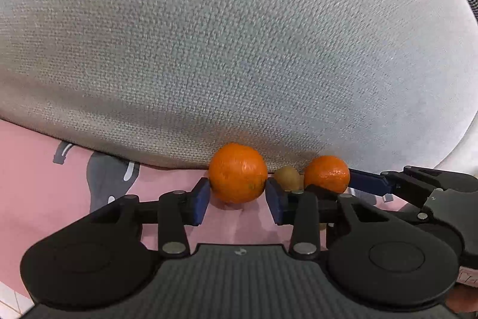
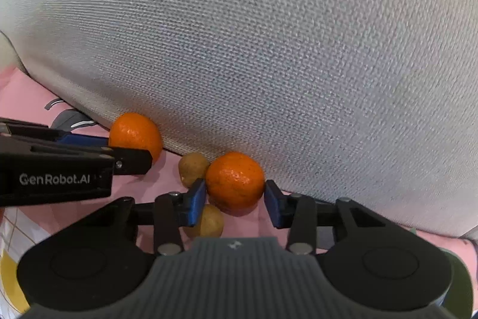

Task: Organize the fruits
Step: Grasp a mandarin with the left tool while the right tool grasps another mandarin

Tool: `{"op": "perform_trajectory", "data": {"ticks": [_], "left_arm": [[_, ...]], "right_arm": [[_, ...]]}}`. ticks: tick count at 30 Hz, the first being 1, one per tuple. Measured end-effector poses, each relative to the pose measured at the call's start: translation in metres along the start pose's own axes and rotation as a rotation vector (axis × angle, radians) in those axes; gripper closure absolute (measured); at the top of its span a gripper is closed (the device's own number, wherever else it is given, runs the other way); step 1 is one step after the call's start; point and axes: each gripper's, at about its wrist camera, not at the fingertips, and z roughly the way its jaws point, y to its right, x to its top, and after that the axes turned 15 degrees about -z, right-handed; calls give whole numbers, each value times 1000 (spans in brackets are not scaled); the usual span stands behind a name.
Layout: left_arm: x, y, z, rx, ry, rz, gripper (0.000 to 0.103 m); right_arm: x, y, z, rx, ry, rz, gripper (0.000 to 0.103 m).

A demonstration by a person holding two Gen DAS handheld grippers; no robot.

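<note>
My left claw brackets one orange and my right claw another orange, both on the pink sheet against a grey cushion. Pads flank each fruit; whether they pinch, I cannot tell. I judge a gentle, centred squeeze best, sparing the kiwis beside.

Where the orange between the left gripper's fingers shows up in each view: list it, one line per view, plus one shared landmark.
Left wrist view: the left orange sits bottom centre, between the left gripper fingers.
Right wrist view: the same orange is at the left, partly behind that gripper's black finger.
Shared landmark: the kiwi lying between the two oranges, in front of the grey cushion.
</note>
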Motion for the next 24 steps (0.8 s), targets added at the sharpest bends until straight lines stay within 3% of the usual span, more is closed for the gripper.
{"op": "perform_trajectory", "data": {"ticks": [7,9,10,20,24], "left_arm": [[-4,14,-20,8,19,15,63],[-7,18,-27,10,28,26,89],[-7,21,-30,10,28,32,97],[-18,26,-47,9,31,32,94],[-15,16,-50,-3,58,35,79]], "right_arm": [[-2,-9,-28,-15,62,-37,63],[-2,-12,-38,-19,81,-50,63],[-5,-12,-46,-19,89,-54,63],[-22,-14,-75,6,119,-34,63],[-27,-6,-79,-1,120,-39,63]]}}
